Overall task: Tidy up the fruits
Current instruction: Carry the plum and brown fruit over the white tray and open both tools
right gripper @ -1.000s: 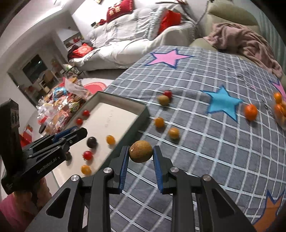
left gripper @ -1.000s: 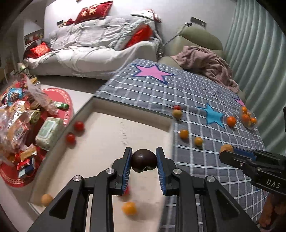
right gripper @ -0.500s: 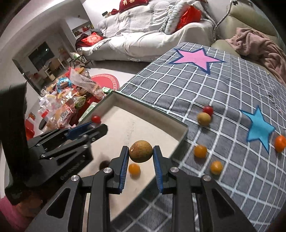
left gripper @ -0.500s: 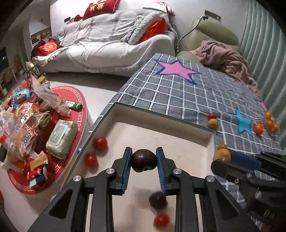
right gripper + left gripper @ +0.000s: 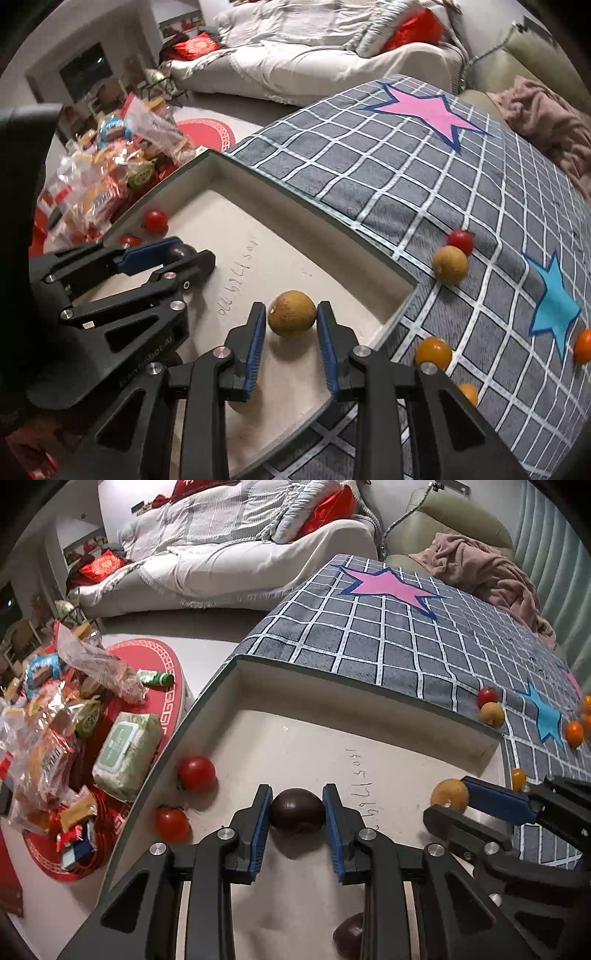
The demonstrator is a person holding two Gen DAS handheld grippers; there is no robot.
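Near: left gripper (image 5: 297, 794) is clamped narrow on a dark round fruit (image 5: 297, 810), with both blue pads touching it, just above the tray floor. Right gripper (image 5: 291, 308) jaws are opening. The tan fruit (image 5: 291, 314) sits between the pads and they look in contact; can't tell if there's a gap on the left side.

Hidden or cut off:
- second dark fruit (image 5: 349, 939) is at the bottom edge of the left view, half behind a finger
- yellowish fruit (image 5: 240, 406) is mostly under the right gripper's left finger
- orange fruit (image 5: 467, 393) peeks out from behind its right finger
- one red tomato (image 5: 129, 240) is partly behind the left gripper; the other (image 5: 155, 220) is clear, and both are by the tray's left wall
- handwritten digits (image 5: 364, 786) on the tray floor aren't legible

Far: a red tomato (image 5: 461, 240) and a tan fruit (image 5: 450, 264) touch on the checked cloth (image 5: 369, 177) just outside the tray (image 5: 369, 698). More orange fruit lie further right, and a sofa (image 5: 221, 554) is behind.

Versus a second ago: the right gripper was over the cloth by the tray corner and is now over the tray floor. Both grippers are lower and further into the tray. Same fruit in each.
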